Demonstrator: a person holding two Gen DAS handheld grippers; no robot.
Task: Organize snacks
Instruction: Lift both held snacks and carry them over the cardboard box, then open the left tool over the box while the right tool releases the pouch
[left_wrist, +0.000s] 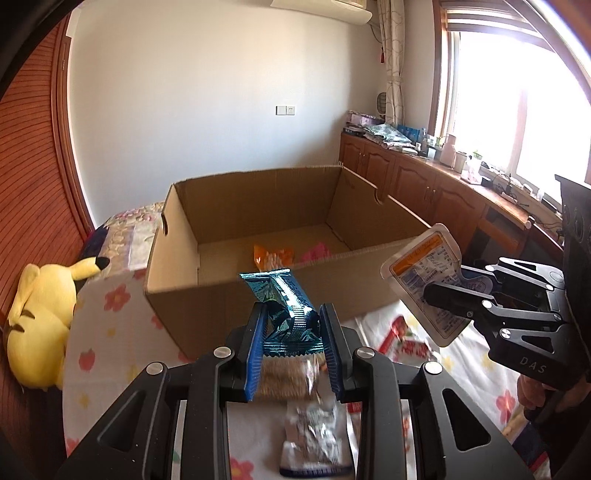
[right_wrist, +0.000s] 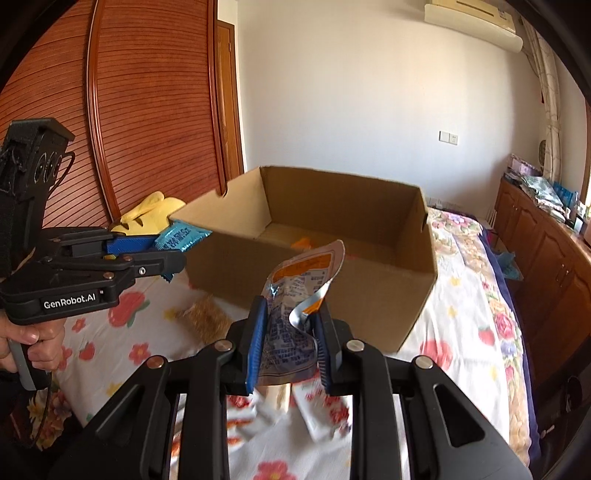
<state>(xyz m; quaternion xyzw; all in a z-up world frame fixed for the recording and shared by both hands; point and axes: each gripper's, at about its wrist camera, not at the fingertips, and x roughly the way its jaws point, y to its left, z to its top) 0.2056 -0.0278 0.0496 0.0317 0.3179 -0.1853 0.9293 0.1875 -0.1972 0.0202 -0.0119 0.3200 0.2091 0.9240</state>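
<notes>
Left gripper (left_wrist: 291, 334) clamps a blue foil snack packet (left_wrist: 286, 301); right gripper (right_wrist: 290, 339) clamps a translucent orange-labelled pouch (right_wrist: 299, 295), both short of the open brown cardboard box (left_wrist: 258, 295), evidently for depositing.

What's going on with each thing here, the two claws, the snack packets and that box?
left gripper: shut on the blue packet.
blue packet: held up, short of the box.
right gripper: shut on the orange-label pouch.
orange-label pouch: held up, crumpled.
cardboard box: open, a few snacks inside.
yellow plush toy: lying beside the box.
</notes>
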